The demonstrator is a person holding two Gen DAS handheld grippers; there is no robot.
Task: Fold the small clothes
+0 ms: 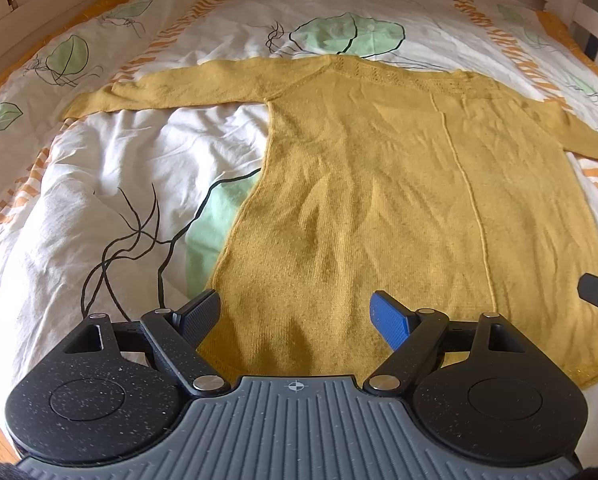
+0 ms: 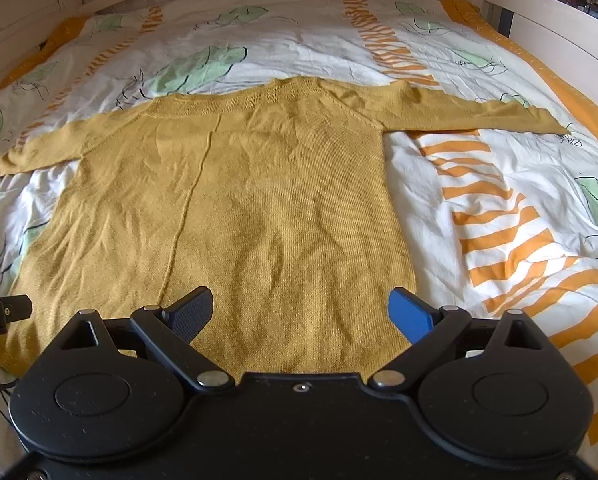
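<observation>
**Sweater flat, both claws spread**

Here your mustard sweater point(image 1: 379, 184) lies spread flat on the patterned duvet point(image 1: 131, 152), sleeves stretched out to either side and hem nearest you. Your left gripper point(image 1: 295, 314) hangs over the hem's left part, jaws wide apart, pinching nothing. Your right gripper point(image 2: 301, 312) hangs over the hem's right part, jaws likewise spread and empty.

Mustard knit sweaters point(image 1: 379, 184): one, spread flat on the duvet point(image 1: 139, 152)
Sweater sleeves: two, stretched towards opposite side edges
Patterned duvets: one
White bed frames point(image 2: 539, 20): one
Grippers: two, left point(image 1: 295, 316) and right point(image 2: 301, 312)
</observation>
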